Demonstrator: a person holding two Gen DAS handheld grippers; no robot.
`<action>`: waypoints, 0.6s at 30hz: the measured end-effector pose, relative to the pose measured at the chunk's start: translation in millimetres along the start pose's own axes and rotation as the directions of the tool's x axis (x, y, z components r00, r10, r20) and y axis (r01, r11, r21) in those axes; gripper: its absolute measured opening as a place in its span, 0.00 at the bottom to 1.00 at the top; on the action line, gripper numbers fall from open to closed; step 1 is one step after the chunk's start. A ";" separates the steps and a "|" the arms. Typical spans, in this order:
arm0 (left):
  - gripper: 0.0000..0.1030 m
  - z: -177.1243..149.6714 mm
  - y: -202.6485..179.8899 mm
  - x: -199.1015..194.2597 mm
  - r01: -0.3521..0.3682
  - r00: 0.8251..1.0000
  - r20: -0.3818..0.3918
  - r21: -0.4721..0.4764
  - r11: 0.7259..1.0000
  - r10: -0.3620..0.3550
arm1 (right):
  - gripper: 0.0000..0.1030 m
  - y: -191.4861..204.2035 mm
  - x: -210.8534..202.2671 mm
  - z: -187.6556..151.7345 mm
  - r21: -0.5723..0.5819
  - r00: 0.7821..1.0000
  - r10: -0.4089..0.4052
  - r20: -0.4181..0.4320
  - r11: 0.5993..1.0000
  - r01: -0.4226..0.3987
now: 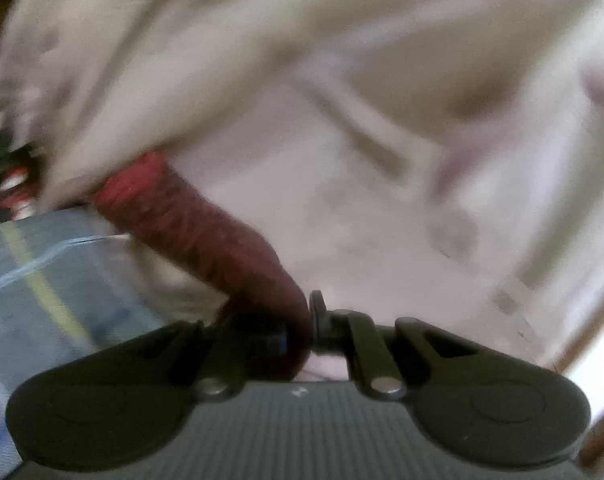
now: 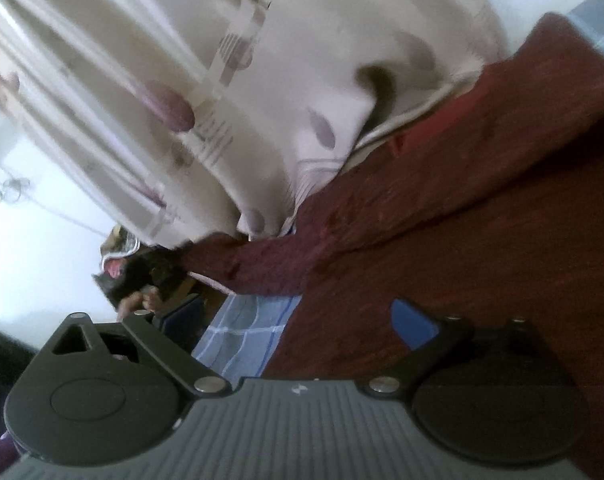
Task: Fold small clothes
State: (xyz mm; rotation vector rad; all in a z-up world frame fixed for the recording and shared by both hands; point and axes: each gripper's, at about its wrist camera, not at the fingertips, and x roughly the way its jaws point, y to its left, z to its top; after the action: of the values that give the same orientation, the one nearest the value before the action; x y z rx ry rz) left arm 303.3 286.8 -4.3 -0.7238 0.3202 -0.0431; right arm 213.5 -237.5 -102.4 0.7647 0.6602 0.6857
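A dark red garment [image 1: 190, 224] runs as a taut band from my left gripper [image 1: 302, 320] up to the left. That gripper is shut on the garment's end, and the view is blurred by motion. In the right wrist view the same dark red garment [image 2: 482, 200] spreads wide over the right half. My right gripper [image 2: 294, 316] is open with its blue pads far apart. The garment's edge lies between the fingers, close to the right pad [image 2: 414, 324], and is not pinched. Further off, a hand and the left gripper [image 2: 142, 280] hold the garment's narrow end.
A cream cloth with purple leaf prints and lettering [image 2: 182, 80] hangs behind, also filling the left wrist view as cream cloth [image 1: 342, 80]. A blue checked sheet [image 2: 246, 336] lies under the garment, seen too as blue sheet [image 1: 42, 280]. A white wall [image 2: 34, 240] is at the left.
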 end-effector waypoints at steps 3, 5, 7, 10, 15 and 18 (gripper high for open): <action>0.10 -21.0 -65.4 15.3 0.091 0.994 -0.064 0.094 0.991 -0.086 | 0.97 -4.8 -14.1 4.8 0.011 0.999 -0.003 0.032 1.000 0.003; 0.10 -44.3 -106.2 29.0 0.154 0.982 -0.129 0.148 0.977 -0.135 | 0.97 -7.8 -25.0 7.7 0.011 0.999 -0.004 0.054 1.000 0.003; 0.10 -69.8 -137.2 42.0 0.198 0.969 -0.189 0.189 0.962 -0.163 | 0.97 -11.9 -35.5 9.3 0.013 0.997 -0.013 0.071 1.000 0.012; 0.10 -115.4 -172.2 69.4 0.253 0.940 -0.286 0.223 0.942 -0.184 | 0.97 -22.4 -53.8 11.4 0.040 0.995 -0.010 0.103 0.999 0.006; 0.10 -191.0 -200.6 110.6 0.295 0.898 -0.413 0.307 0.905 -0.153 | 0.97 -44.2 -80.4 10.6 0.092 0.989 -0.019 0.146 0.996 0.005; 0.10 -230.5 -206.0 131.0 0.314 0.867 -0.484 0.350 0.883 -0.116 | 0.97 -54.4 -91.9 10.0 0.104 0.987 -0.035 0.159 0.994 0.019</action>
State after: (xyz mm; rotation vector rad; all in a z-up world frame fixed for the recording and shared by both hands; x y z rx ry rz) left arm 372.7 -35.7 -66.8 -0.3053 0.6511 -0.4949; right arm 182.2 -339.4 -114.4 0.8943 0.5599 0.5621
